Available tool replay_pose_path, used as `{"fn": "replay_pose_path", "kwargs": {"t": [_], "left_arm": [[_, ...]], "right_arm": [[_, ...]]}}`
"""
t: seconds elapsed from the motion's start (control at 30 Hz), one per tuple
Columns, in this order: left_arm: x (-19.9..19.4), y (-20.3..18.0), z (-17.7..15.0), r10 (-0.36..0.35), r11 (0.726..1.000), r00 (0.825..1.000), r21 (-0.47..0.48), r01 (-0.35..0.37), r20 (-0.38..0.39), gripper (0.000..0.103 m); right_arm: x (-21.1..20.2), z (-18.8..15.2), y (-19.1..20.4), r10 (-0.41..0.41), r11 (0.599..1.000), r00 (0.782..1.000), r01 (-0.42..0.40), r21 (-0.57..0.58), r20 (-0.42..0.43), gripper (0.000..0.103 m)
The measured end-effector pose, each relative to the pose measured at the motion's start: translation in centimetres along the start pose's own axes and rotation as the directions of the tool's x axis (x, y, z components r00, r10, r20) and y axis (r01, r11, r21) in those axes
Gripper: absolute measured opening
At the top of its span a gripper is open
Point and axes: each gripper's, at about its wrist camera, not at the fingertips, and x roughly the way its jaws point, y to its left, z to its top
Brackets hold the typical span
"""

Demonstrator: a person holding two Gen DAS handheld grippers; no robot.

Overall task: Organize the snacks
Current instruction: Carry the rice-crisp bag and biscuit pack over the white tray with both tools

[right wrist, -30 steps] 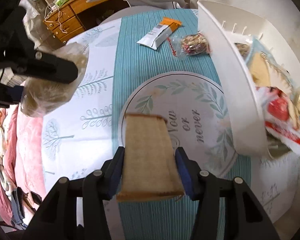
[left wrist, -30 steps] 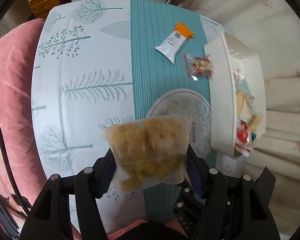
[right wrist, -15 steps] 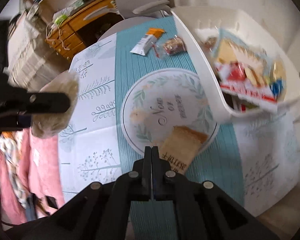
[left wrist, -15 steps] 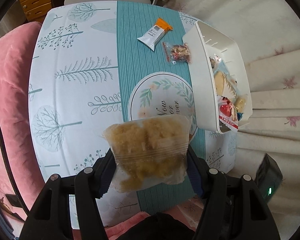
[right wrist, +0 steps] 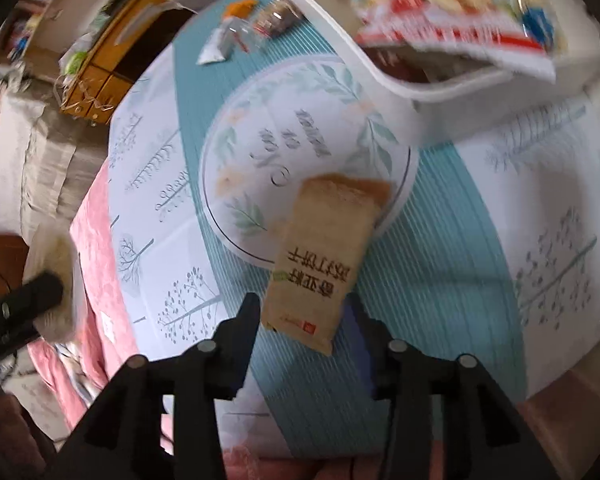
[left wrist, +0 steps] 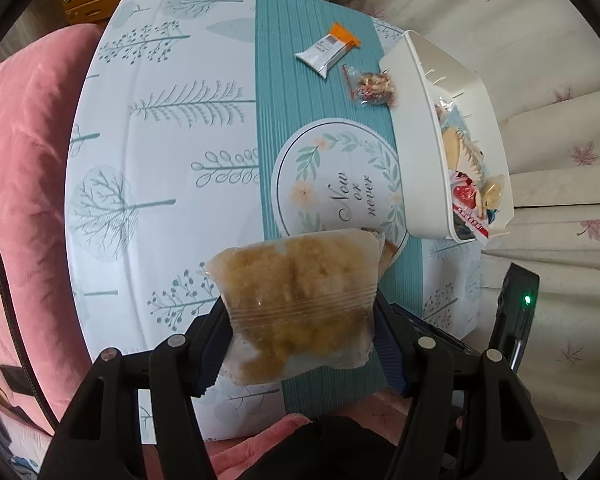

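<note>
The white basket (left wrist: 424,128) already holds several snacks, while the left gripper (left wrist: 300,344) clamps a clear bag of crumbly snack (left wrist: 300,300), the right gripper (right wrist: 304,332), jaws just reopening, straddles a tan cracker packet (right wrist: 324,256) on the table, and an orange-ended bar (left wrist: 328,50) and nut pouch (left wrist: 370,86) wait beside the basket.

right hand-held gripper (right wrist: 304,316) jaws just reopened — brown cracker packet (right wrist: 324,256) between them, released earlier

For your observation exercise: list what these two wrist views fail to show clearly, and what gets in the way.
- Right wrist view: snacks in the white basket are motion-blurred and cut by the top edge.
- Right wrist view: whether the right gripper presses the cracker packet; blur hides contact.
- Left wrist view: the clear snack bag covers most of that packet.
</note>
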Motion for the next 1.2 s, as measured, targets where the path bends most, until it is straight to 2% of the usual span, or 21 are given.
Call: {"fn": "replay_pose_path", "kwargs": {"t": [0.1,0.27,0.53,0.83,0.97,1.07,1.2], "left_arm": [[0.0,0.3,-0.1,0.003,1.000,1.000,-0.004,-0.003,-0.001,0.063],[-0.3,1.2,0.0,0.008,1.000,1.000,-0.017,-0.008,0.009,0.063],[-0.2,3.2,0.3,0.013,0.999,1.000,-0.053,-0.012,0.003,0.063],[-0.1,4.4,0.5,0.014,0.997,1.000,-0.081,-0.014,0.001,0.063],[0.0,4.4,0.5,0.021,0.996,1.000,-0.086,-0.021,0.003,0.063],[0.0,4.3,0.5,0.028,0.995,1.000,-0.092,-0.028,0.006,0.063],[0.0,4.0,0.5,0.035,0.994,0.999,-0.108,-0.033,0.015,0.063]], "right_arm": [[1.1,0.2,-0.7,-0.002,0.997,0.999,0.005,0.080,-0.039,0.045],[2.4,1.0,-1.1,-0.054,0.978,0.996,0.068,0.199,-0.075,0.046],[3.9,2.3,0.4,-0.163,0.944,0.983,0.182,0.276,-0.090,0.046],[4.8,3.2,1.6,-0.227,0.924,0.969,0.245,0.292,-0.096,0.047],[5.5,3.9,2.3,-0.245,0.923,0.963,0.268,0.276,-0.117,0.057],[6.1,4.1,2.6,-0.251,0.925,0.959,0.278,0.259,-0.133,0.058],[6.6,4.5,3.7,-0.269,0.941,0.954,0.290,0.175,-0.133,0.055]]}}
